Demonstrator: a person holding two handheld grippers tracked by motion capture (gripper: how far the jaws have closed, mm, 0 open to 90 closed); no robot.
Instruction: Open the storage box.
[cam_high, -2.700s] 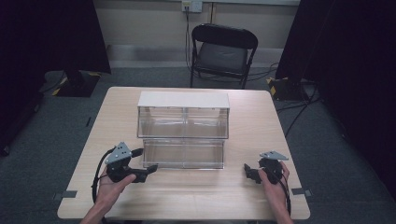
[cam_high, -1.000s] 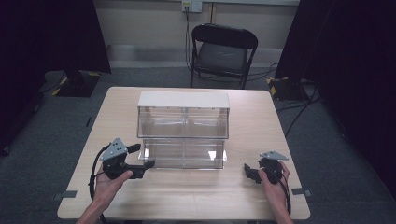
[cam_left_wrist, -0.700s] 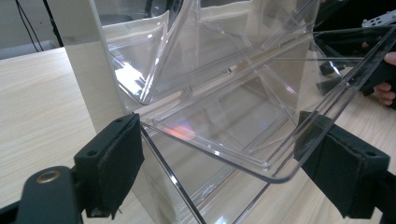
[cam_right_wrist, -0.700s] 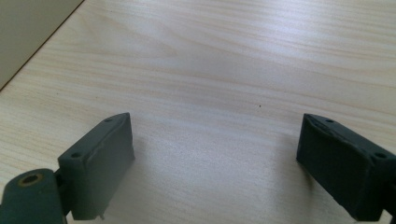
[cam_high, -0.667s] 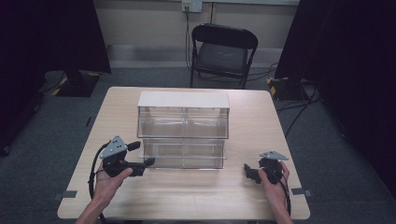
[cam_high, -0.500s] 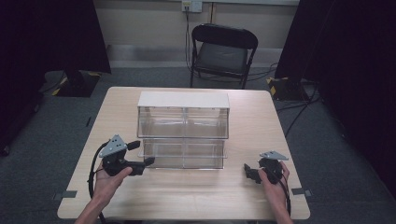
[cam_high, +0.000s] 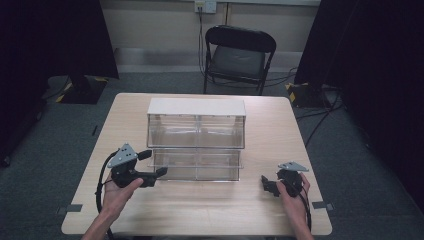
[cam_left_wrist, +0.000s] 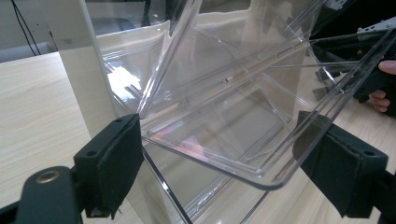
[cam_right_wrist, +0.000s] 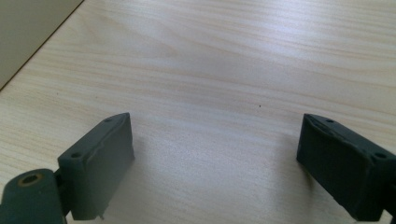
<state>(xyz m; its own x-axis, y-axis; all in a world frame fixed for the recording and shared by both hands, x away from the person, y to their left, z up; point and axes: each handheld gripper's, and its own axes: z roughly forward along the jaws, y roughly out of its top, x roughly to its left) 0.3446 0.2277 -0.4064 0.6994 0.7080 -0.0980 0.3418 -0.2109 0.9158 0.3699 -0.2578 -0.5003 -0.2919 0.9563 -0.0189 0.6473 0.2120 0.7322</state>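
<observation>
A clear plastic drawer cabinet (cam_high: 196, 131) with a white top stands mid-table, with two tiers of see-through drawers. My left gripper (cam_high: 155, 163) is open at the cabinet's lower left front corner. In the left gripper view, my left gripper (cam_left_wrist: 219, 179) has its jaws wide on either side of the tilted-out rim of a clear lower drawer (cam_left_wrist: 224, 116), without pressing on it. My right gripper (cam_high: 264, 184) rests open near the table's front right, away from the cabinet. In its own view, my right gripper (cam_right_wrist: 215, 163) holds nothing over bare wood.
The wooden table (cam_high: 210, 210) has free surface in front of and beside the cabinet. A black folding chair (cam_high: 239, 52) stands behind the far edge. Dark curtains flank the room. The other hand and gripper (cam_left_wrist: 373, 79) show through the clear plastic.
My left gripper has shifted slightly left and farther from the person, staying at the cabinet's lower left corner. The right gripper has not moved.
</observation>
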